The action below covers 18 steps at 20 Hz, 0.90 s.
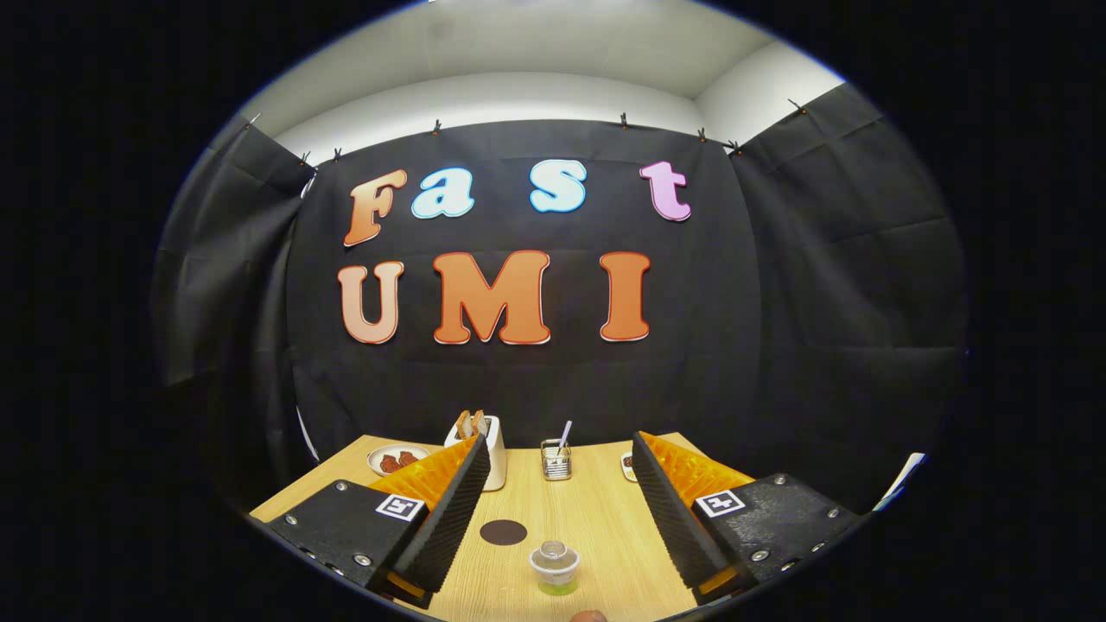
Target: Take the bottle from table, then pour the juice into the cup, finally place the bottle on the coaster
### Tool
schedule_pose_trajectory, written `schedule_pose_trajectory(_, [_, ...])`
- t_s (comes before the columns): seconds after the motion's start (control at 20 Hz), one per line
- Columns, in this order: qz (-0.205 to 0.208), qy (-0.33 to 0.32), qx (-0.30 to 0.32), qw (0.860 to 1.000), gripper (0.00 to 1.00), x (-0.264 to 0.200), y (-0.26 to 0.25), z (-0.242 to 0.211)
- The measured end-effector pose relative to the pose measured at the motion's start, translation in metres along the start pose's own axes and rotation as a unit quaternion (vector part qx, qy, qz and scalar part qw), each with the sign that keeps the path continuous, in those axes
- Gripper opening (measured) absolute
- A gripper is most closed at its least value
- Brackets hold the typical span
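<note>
We hold our tool wide, gripping nothing, above the pale wooden surface; the small clear bottle of green juice stands between its fingers, just beside the dark round coaster

Clear cup (green juice inside) beside dark coaster.

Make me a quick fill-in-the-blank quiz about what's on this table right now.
1. The tool has its fingers ____, gripping nothing.
2. The small cup stands ____ the two fingers.
3. The dark round coaster lies on the wooden ____.

Answers: open; between; table
</note>
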State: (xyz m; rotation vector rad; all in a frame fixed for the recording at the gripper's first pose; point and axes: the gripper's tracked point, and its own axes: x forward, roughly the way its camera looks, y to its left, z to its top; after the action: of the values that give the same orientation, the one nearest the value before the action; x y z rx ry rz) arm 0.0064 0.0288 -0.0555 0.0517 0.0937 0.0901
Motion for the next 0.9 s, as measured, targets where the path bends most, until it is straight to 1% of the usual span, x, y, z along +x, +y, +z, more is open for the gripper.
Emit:
schedule_pose_trajectory(0.45, [0.019, 0.07, 0.006, 0.997, 0.98, 0.021, 0.01, -0.079])
schedule_pose_trajectory(0.75, [0.016, 0.129, 0.008, 0.991, 0.99, 0.035, 0.007, -0.146])
schedule_pose_trajectory(0.9, [0.021, 0.154, 0.005, 0.988, 0.98, 0.038, 0.008, -0.173])
